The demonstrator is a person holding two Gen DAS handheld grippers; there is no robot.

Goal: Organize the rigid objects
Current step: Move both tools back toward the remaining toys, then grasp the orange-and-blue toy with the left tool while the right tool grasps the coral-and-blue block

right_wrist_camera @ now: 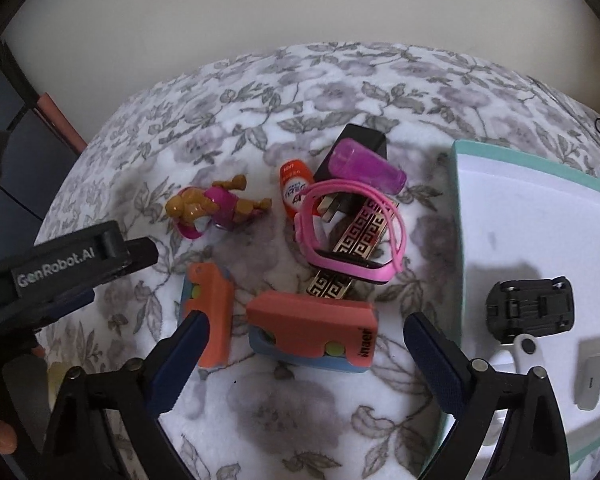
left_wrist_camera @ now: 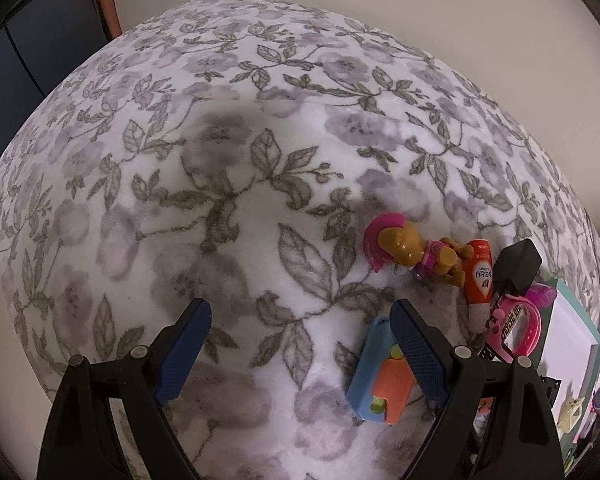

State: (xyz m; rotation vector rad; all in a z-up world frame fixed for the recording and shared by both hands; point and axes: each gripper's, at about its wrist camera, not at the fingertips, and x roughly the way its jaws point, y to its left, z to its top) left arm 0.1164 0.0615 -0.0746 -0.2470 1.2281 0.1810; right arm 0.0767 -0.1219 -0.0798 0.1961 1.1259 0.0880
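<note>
While both grippers hang spread and empty over the floral blanket (right_wrist_camera: 300,420), the right gripper (right_wrist_camera: 300,356) frames the orange-and-blue eraser (right_wrist_camera: 312,326), beside the white tray (right_wrist_camera: 540,240) at the blanket's right edge. Judged step: approach. Next, lower, pinch the eraser's long sides. The left gripper (left_wrist_camera: 300,344) hovers idle.

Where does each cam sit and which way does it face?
Left wrist: on the left gripper, aimed steeply down at the floral blanket; its two open fingers show.
Right wrist: on the right gripper, aimed down at the toy pile and white tray; its open fingers plus the left gripper's body show.
Shared: dog figure, pink watch.
</note>
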